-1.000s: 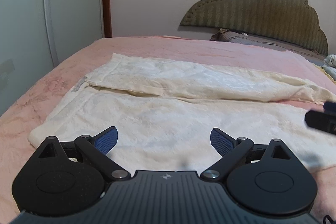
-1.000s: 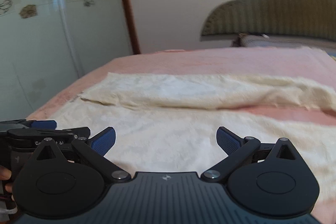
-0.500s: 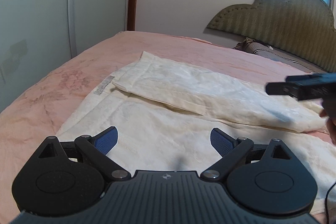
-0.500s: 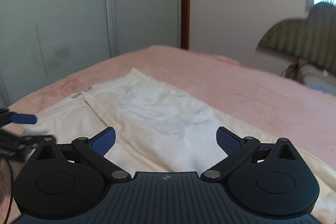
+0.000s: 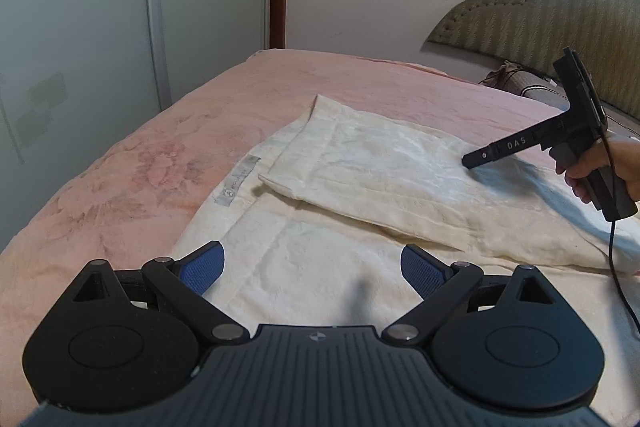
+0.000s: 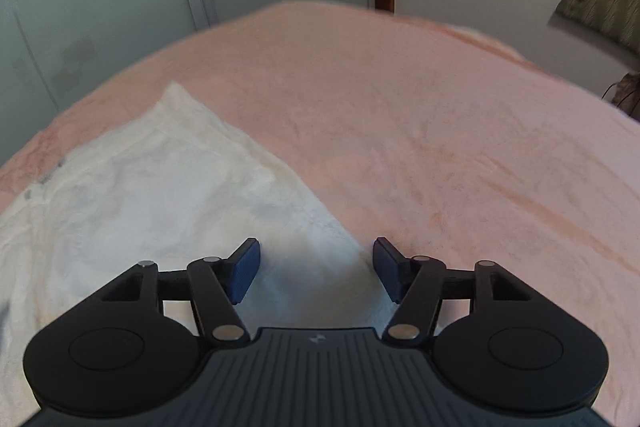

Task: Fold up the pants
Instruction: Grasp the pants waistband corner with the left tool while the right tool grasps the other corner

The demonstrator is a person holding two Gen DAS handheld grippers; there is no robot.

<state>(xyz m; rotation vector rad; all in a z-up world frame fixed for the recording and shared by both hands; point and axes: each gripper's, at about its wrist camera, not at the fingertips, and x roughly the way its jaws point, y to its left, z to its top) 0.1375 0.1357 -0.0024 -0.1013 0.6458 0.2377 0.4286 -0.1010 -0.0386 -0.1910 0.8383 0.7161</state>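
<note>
Cream fleece pants [image 5: 360,187] lie flat on the pink bed, one leg folded over the other, a grey label [image 5: 236,183] at the left hem. My left gripper [image 5: 312,265] is open and empty, low over the near leg. My right gripper [image 6: 316,267] is open, jaws partly narrowed, straddling the far edge of the pants [image 6: 160,195]. It also shows from the side in the left wrist view [image 5: 476,159], just above the upper leg, held by a hand.
The pink bedspread [image 6: 440,131] stretches beyond the pants. A green padded headboard [image 5: 540,15] and pillow stand at the right. Sliding wardrobe doors [image 5: 80,27] line the left side. A cable [image 5: 616,267] hangs from the right gripper.
Both grippers swung left towards the pants' hem end. The right gripper dropped onto the far edge of the upper leg and its jaws narrowed. The left gripper stayed open.
</note>
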